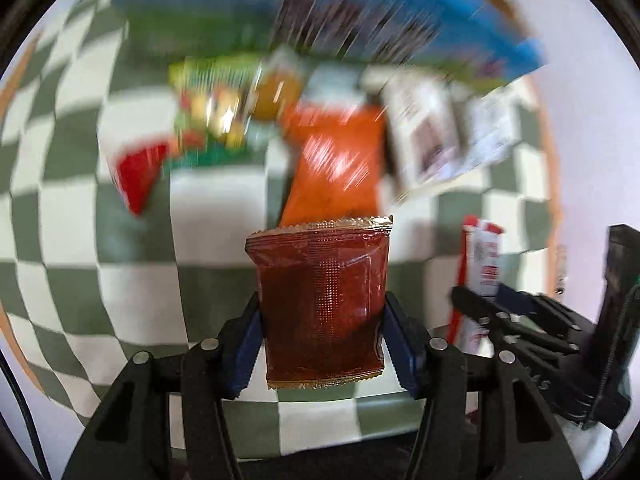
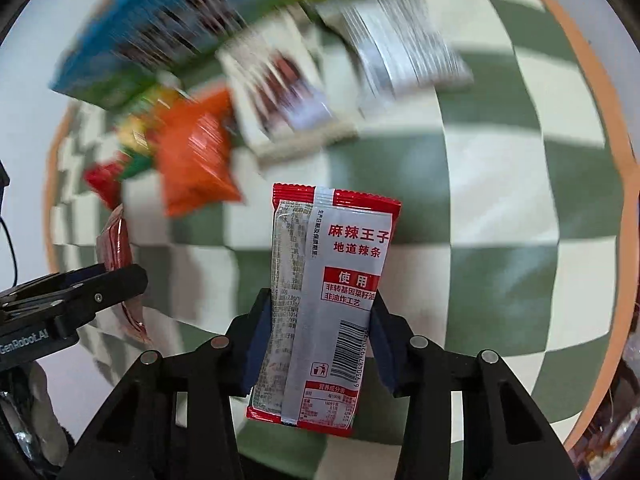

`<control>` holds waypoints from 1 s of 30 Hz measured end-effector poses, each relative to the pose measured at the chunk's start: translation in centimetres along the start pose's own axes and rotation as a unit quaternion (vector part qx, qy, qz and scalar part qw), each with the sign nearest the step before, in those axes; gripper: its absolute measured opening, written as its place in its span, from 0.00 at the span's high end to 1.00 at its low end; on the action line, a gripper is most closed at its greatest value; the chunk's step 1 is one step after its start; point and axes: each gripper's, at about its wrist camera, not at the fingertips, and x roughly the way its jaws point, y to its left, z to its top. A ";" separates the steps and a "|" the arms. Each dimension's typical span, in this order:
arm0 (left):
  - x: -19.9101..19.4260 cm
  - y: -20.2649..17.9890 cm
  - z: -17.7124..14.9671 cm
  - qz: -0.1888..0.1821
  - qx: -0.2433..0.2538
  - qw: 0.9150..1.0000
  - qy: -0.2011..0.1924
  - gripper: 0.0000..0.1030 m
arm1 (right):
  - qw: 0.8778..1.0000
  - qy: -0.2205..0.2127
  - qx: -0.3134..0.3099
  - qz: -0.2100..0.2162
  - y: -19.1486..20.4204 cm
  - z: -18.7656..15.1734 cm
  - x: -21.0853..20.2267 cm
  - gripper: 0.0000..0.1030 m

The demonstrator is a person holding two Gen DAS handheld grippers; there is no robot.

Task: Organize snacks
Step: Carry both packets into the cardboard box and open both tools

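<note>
My left gripper (image 1: 320, 312) is shut on a dark red translucent snack packet (image 1: 324, 300) and holds it above the checked tablecloth. My right gripper (image 2: 318, 312) is shut on a red and silver spicy-strip packet (image 2: 324, 304), barcode side up. Each gripper shows in the other's view: the right one with its packet at the right of the left wrist view (image 1: 484, 264), the left one at the left of the right wrist view (image 2: 116, 248). Ahead, blurred, lie an orange packet (image 1: 336, 164), a green packet (image 1: 212, 104), a red packet (image 1: 138, 172) and white packets (image 1: 424, 132).
A blue box or basket (image 1: 280, 0) with snacks stands at the far side, blurred. The green and white checked cloth (image 2: 500, 200) covers a table with an orange rim (image 2: 616, 160). The background is smeared by motion.
</note>
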 end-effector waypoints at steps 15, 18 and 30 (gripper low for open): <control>-11.4 -2.9 16.9 -0.024 0.035 0.992 -0.121 0.48 | 0.982 -0.169 -0.069 0.038 3.9 15.9 -17.0 0.54; -9.5 -1.9 20.3 -0.025 0.021 0.995 -0.092 0.48 | 0.984 -0.161 -0.070 0.021 3.8 19.5 -16.0 0.53; -0.2 0.2 25.8 0.006 -0.014 1.000 0.023 0.48 | 0.991 -0.104 -0.076 -0.038 2.7 27.8 -8.2 0.53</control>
